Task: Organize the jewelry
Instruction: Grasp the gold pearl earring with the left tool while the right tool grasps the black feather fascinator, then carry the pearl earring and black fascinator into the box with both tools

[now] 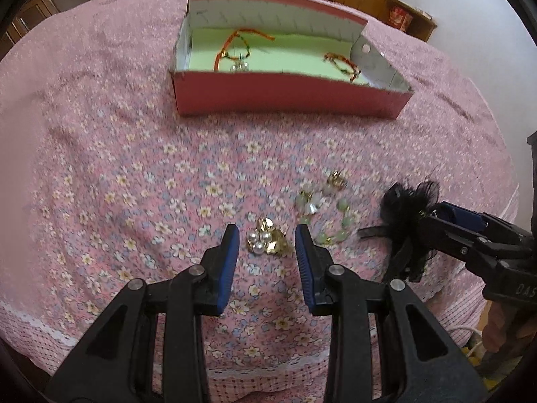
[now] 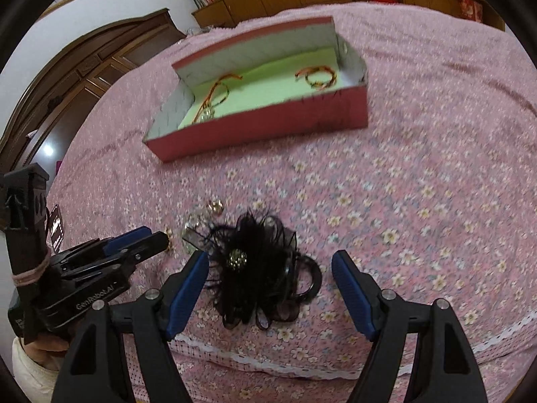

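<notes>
Meanwhile, the left gripper (image 1: pixel 267 235) hung with its jaws apart on either side of a gold-and-pearl brooch (image 1: pixel 266 242) lying on the pink floral bedspread (image 1: pixel 117 168), the pads not touching it, and a green bead bracelet (image 1: pixel 324 213) lay just to the brooch's right. The right gripper (image 2: pixel 270 267) stood with its jaws wide apart around a black feathered hair ornament (image 2: pixel 260 268) resting near the bedspread's lace edge, gripping nothing. Farther back on the bed sat the open pink box (image 1: pixel 288 97), and on its pale green floor lay two red-and-orange cord bracelets (image 2: pixel 317 77), well apart from each other.
</notes>
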`<state>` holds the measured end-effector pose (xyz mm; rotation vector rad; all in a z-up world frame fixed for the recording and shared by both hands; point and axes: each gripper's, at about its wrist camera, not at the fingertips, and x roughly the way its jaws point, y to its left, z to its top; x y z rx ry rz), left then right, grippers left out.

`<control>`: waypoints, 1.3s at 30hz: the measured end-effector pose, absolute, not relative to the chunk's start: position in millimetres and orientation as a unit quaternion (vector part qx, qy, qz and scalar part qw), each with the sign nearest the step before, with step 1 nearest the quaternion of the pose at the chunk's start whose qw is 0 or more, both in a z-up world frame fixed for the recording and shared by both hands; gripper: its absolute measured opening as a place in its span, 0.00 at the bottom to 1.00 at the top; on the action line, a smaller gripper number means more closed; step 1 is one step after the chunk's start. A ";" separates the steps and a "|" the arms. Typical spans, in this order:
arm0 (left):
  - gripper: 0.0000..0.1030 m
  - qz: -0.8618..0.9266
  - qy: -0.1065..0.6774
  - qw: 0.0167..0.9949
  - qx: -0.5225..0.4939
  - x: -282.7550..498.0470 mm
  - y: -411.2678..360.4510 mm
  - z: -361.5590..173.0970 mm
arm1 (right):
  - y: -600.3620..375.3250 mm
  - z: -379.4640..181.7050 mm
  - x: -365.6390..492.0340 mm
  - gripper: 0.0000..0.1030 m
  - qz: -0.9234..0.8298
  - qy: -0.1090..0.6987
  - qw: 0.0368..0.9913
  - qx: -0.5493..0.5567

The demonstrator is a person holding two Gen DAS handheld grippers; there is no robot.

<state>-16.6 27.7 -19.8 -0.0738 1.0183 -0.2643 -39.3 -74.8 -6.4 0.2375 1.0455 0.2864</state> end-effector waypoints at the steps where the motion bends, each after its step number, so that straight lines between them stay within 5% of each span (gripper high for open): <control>1: 0.25 -0.126 0.487 0.863 -0.036 -16.4 27.5 -22.2 | -74.6 -8.7 -37.9 0.76 0.134 0.500 0.848 0.113; 18: 0.26 -0.122 0.503 0.855 -0.011 -4.2 18.4 -34.6 | -74.6 -26.5 -28.0 0.76 0.125 0.516 0.840 0.110; 22: 0.25 -0.119 0.502 0.857 0.005 -1.1 10.8 -34.7 | -75.3 -26.5 -27.1 0.66 0.117 0.510 0.846 0.104; 33: 0.05 -0.123 0.494 0.861 0.004 -5.1 13.5 -26.9 | -83.1 -23.1 -31.6 0.59 0.116 0.494 0.854 0.111; 39: 0.05 -0.124 0.488 0.864 -0.009 -7.2 19.2 -18.2 | -86.3 -18.8 -35.6 0.59 0.117 0.484 0.859 0.117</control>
